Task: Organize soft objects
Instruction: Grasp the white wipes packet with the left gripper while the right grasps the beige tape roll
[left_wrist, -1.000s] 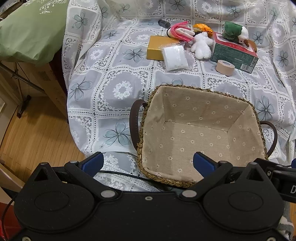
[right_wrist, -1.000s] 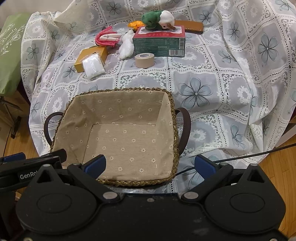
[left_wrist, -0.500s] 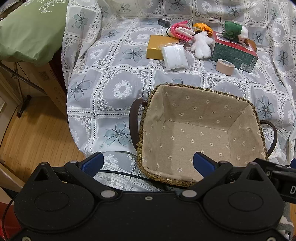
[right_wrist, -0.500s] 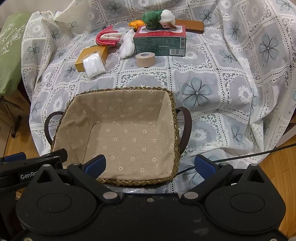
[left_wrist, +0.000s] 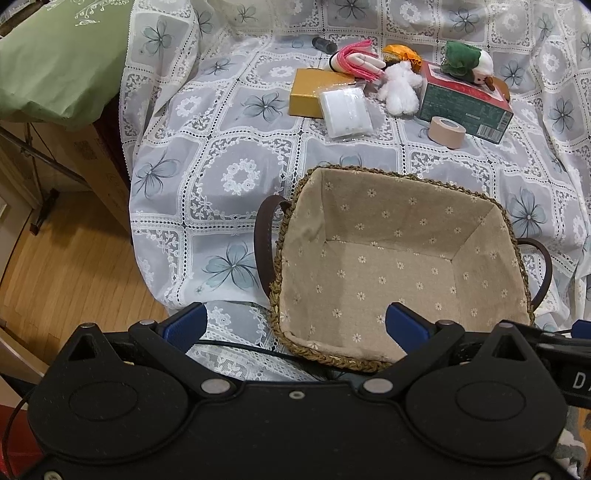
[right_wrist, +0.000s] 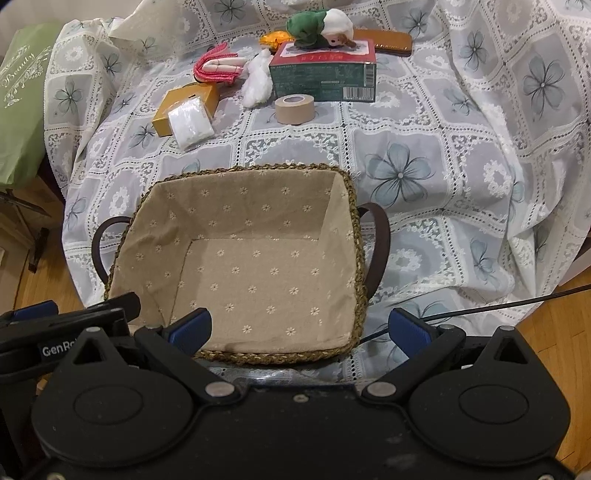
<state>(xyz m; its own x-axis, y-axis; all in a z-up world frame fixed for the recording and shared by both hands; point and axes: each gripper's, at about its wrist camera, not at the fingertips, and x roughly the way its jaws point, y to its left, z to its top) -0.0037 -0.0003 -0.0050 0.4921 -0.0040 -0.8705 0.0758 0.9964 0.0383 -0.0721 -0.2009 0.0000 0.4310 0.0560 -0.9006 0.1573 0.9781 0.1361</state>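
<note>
Left wrist view: my left tool (left_wrist: 295, 323) hangs at the near rim of the lined basket (left_wrist: 388, 273), jaws wide apart, holding nothing. My right tool (right_wrist: 299, 326) waits likewise, spread and touching nothing. Soft toys, a white plush (left_wrist: 400, 90) and a green-capped doll (left_wrist: 467, 61), lie far across the tabletop (left_wrist: 236, 177), apparently awaiting collection; the basket sits near, an easy drop.

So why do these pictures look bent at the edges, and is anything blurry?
Left wrist view: the fisheye lens bows the wooden floor and darkens the corners; the fabric-lined woven basket is sharp, under soft, even light. Right wrist view: the same curving, the green cardboard box is crisp, with no glare.
</note>
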